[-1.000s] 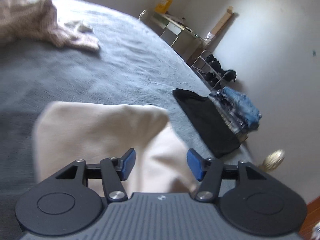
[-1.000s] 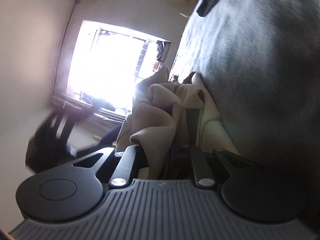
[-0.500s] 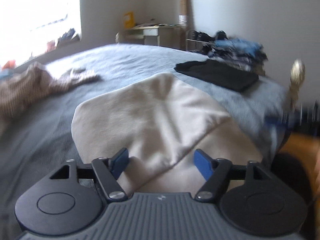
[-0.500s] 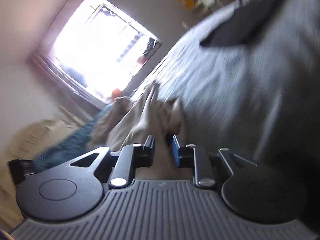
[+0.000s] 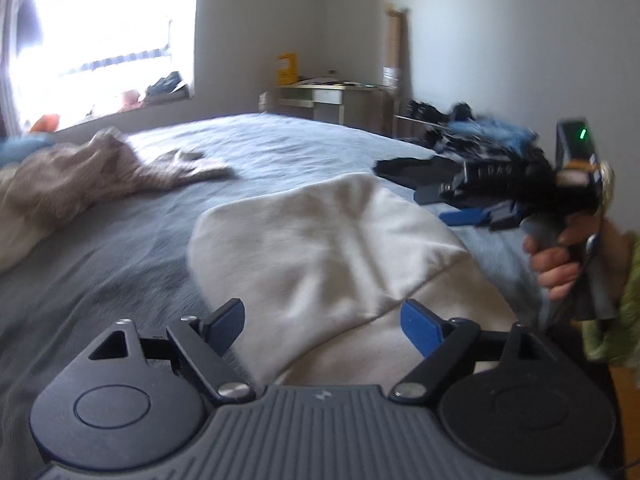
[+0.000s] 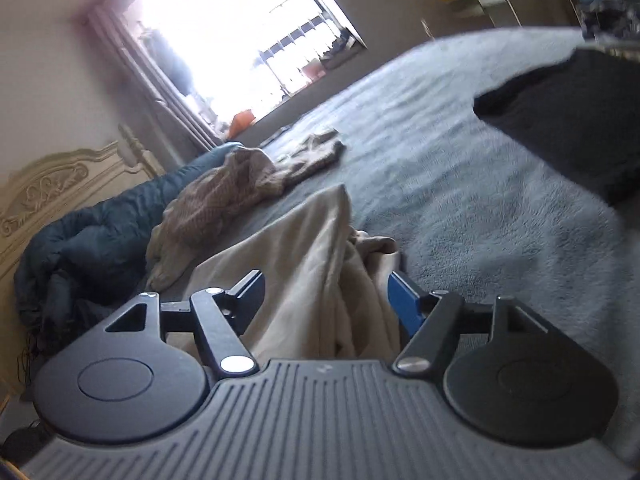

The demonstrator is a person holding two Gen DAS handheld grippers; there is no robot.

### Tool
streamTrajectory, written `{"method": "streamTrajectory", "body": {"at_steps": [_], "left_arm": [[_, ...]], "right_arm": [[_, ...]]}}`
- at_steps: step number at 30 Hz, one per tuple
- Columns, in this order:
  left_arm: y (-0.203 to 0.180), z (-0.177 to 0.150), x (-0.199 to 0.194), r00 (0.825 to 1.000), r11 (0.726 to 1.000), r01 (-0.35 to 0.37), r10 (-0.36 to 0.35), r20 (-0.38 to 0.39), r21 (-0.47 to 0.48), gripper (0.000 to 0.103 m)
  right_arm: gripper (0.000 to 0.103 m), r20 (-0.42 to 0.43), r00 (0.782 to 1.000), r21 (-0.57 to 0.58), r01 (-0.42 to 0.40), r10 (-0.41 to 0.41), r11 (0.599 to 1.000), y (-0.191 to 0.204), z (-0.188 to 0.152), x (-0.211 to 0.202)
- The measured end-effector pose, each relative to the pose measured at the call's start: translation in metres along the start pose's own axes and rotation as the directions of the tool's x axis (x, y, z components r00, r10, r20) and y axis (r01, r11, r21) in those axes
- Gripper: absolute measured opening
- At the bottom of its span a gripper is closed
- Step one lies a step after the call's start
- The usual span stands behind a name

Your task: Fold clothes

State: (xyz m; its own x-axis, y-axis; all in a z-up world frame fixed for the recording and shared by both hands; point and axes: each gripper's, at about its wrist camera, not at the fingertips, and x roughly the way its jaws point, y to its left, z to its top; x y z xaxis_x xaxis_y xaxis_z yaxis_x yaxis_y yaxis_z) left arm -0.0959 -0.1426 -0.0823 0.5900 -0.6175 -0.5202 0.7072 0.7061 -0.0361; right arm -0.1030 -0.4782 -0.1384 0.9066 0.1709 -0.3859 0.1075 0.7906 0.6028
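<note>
Both grippers have let go of the cream garment [image 5: 328, 256] since a second ago: back then the right gripper was pinching a bunched fold of it, and now its jaws are opening with the cloth loose between them. The left gripper [image 5: 322, 322] has swung round too, so the window [image 5: 100, 32] sits at the far left of its view instead of the wall.

That left gripper is spread wide and opening further, its blue pads [image 5: 420, 326] clear of the fabric on either side. The cream garment lies on the grey bed [image 5: 280, 148] just ahead of it, folded over with a rounded far edge. From the right wrist view the right gripper [image 6: 324, 300] hovers over a rumpled, raised ridge of the same garment [image 6: 320, 256], which runs between the pads without being pressed.

At the right of the left wrist view, the right gripper [image 5: 452, 204] shows blurred, held in a hand [image 5: 560, 256] with a green sleeve [image 5: 624, 304] at the wrist.

Farther off on the bed, to the left, lies a crumpled brownish knit garment [image 5: 80, 184]. To the far right is a flat folded black garment [image 5: 416, 168], with a pile of blue and dark clothes [image 5: 488, 136] beyond it. A pale desk [image 5: 328, 98] stands against the far wall. A dark blue quilt [image 6: 92, 232] is heaped by the carved headboard [image 6: 48, 188].
</note>
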Motion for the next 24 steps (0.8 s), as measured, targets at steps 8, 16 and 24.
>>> {"method": "streamTrajectory", "body": {"at_steps": [8,16,24], "left_arm": [[0.055,-0.011,0.027,0.995,0.958,0.054,-0.073,-0.06,-0.281,0.085],[0.078,-0.006,0.047,0.991,0.93,0.06,-0.099,-0.09,-0.363,0.086],[0.064,0.01,0.065,0.991,0.946,0.064,-0.098,-0.094,-0.318,0.086]], "right_arm": [[0.025,-0.08,0.995,-0.084,-0.069,0.062,0.994,0.025,-0.019,0.021],[0.012,-0.077,0.991,-0.045,-0.109,0.106,0.993,0.039,-0.06,-0.003],[0.01,-0.015,0.997,-0.079,-0.071,0.07,0.994,0.02,-0.022,0.001]]}}
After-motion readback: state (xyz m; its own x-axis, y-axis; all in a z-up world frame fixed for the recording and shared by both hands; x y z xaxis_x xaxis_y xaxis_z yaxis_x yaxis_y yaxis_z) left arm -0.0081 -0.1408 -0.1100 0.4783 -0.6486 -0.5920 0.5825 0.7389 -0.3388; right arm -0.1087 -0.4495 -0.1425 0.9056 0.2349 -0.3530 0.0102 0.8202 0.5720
